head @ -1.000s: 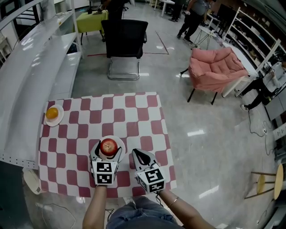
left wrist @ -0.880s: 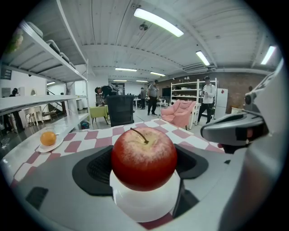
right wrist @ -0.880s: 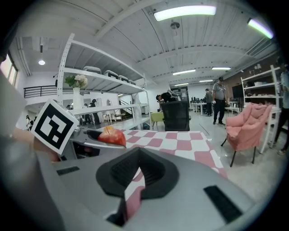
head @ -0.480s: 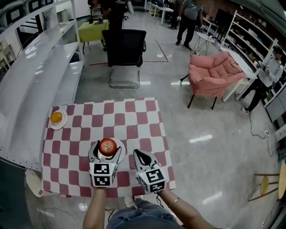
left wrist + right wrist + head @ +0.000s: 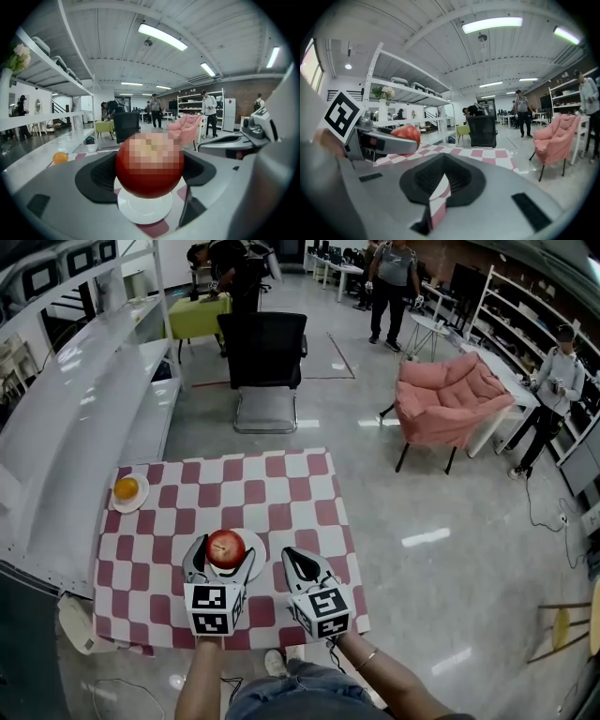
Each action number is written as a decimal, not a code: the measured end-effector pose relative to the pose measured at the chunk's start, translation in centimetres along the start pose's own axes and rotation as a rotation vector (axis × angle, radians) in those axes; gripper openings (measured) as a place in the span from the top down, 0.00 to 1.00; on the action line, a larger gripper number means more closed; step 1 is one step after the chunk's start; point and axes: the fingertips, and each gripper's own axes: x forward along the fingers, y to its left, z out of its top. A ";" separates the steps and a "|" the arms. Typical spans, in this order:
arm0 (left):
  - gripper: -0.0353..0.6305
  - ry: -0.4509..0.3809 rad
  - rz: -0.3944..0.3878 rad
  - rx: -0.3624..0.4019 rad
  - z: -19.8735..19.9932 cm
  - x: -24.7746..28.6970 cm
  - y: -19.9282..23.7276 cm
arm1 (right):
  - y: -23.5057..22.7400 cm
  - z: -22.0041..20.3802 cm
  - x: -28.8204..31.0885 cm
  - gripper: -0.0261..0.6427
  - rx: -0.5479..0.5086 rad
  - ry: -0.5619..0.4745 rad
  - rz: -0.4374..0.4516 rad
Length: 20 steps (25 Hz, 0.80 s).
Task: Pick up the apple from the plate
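Note:
A red apple [image 5: 225, 547] sits between the jaws of my left gripper [image 5: 223, 551], which is shut on it. In the left gripper view the apple [image 5: 149, 164] hangs just above the white plate [image 5: 144, 210], both black pads pressing on its sides. The plate [image 5: 255, 547] lies on the red-and-white checked table, partly hidden under the apple. My right gripper [image 5: 298, 561] rests to the right of the plate, shut and empty; in its own view the right gripper [image 5: 440, 187] shows only a thin slit of cloth, with the apple [image 5: 405, 133] off to its left.
An orange [image 5: 127, 489] on a small plate lies at the far left of the checked table [image 5: 281, 493]. A long white shelf [image 5: 66, 409] runs along the left. Beyond the table stand a black chair [image 5: 263, 348] and a pink armchair [image 5: 448, 395]; people stand further back.
The left gripper has stayed shut on the apple and raised it slightly off the plate, whose right part now shows. The right gripper has barely moved.

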 end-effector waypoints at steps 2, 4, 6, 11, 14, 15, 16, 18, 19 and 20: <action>0.34 -0.007 0.002 -0.001 0.1 -0.6 0.0 | 0.3 0.2 -0.2 0.95 -0.008 -0.007 0.003; 0.34 -0.013 0.003 -0.003 0.2 -1.1 0.0 | 0.6 0.4 -0.3 0.95 -0.016 -0.012 0.007; 0.34 -0.017 0.002 -0.002 0.3 -1.5 -0.1 | 0.9 0.7 -0.5 0.95 -0.021 -0.016 0.013; 0.34 -0.017 0.001 0.004 0.3 -2.9 -0.3 | 1.9 1.1 -1.3 0.95 -0.029 -0.033 0.026; 0.34 -0.031 0.002 0.005 0.6 -3.5 -0.5 | 2.4 1.8 -1.8 0.95 -0.042 -0.050 0.036; 0.34 -0.035 0.001 0.005 0.7 -3.8 -0.6 | 2.5 1.9 -1.9 0.95 -0.047 -0.053 0.037; 0.34 -0.039 0.000 0.004 0.7 -4.0 -0.7 | 2.6 2.0 -2.1 0.95 -0.050 -0.056 0.038; 0.34 -0.043 -0.004 0.005 0.8 -4.4 -0.9 | 2.8 2.2 -2.5 0.95 -0.051 -0.062 0.038; 0.34 -0.044 -0.006 0.006 0.8 -4.6 -1.0 | 2.9 2.4 -2.7 0.95 -0.049 -0.065 0.037; 0.34 -0.045 -0.008 0.006 0.9 -4.7 -1.0 | 3.0 2.5 -2.8 0.95 -0.048 -0.066 0.037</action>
